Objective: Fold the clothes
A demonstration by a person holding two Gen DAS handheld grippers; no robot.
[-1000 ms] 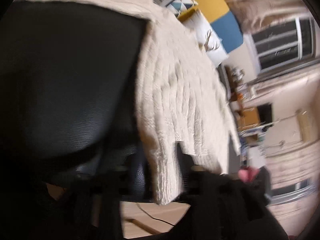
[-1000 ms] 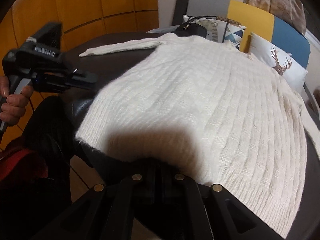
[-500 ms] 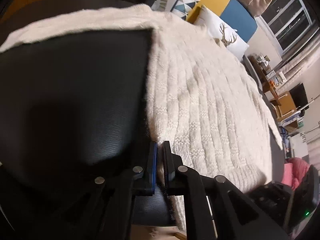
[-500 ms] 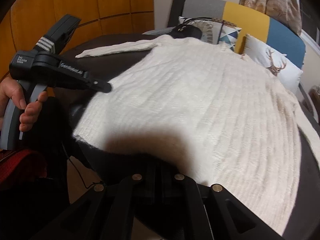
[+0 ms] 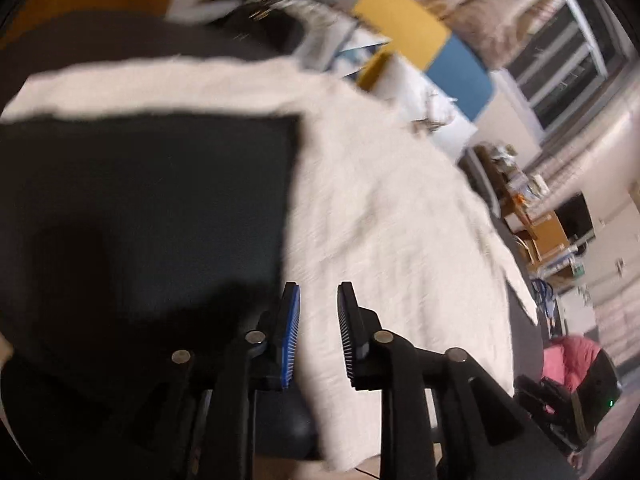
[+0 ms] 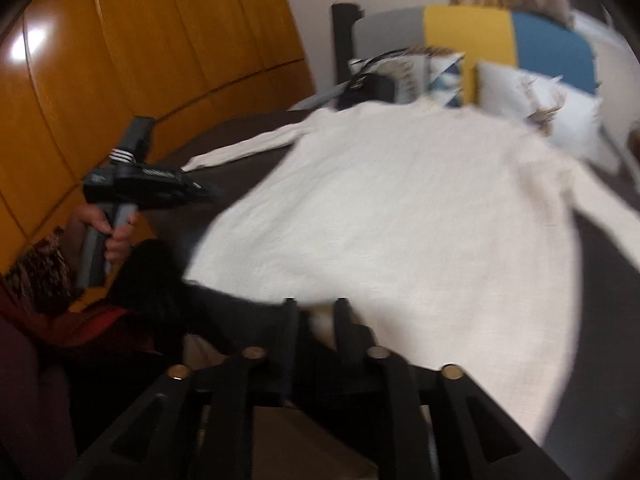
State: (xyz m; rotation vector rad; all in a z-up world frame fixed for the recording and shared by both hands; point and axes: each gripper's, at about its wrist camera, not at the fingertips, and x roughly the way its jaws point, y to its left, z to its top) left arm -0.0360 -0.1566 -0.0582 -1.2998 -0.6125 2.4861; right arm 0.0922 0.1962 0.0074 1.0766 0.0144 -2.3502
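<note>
A cream knitted sweater (image 5: 380,220) lies spread flat on a black leather surface (image 5: 140,200), one sleeve (image 5: 160,84) stretched out to the far left. My left gripper (image 5: 318,312) is open, hovering over the sweater's near left corner with the knit showing through the gap. In the right wrist view the sweater (image 6: 400,208) fills the middle. My right gripper (image 6: 316,316) is open just at the near hem, nothing clamped. The left gripper (image 6: 210,196) shows there at the sweater's left edge, held by a hand (image 6: 116,232). Both views are motion-blurred.
Patterned pillows (image 6: 532,108) and a grey, yellow and blue headboard (image 6: 468,32) stand behind the sweater, with a black bag (image 6: 368,84) by its collar. Orange wooden panels (image 6: 140,60) rise on the left. A cluttered desk (image 5: 532,216) and window (image 5: 568,52) lie to the right.
Both grippers' fingers have spread from nearly shut to open. The left gripper has swung round over the sweater's near left corner; the right has backed off to the hem.
</note>
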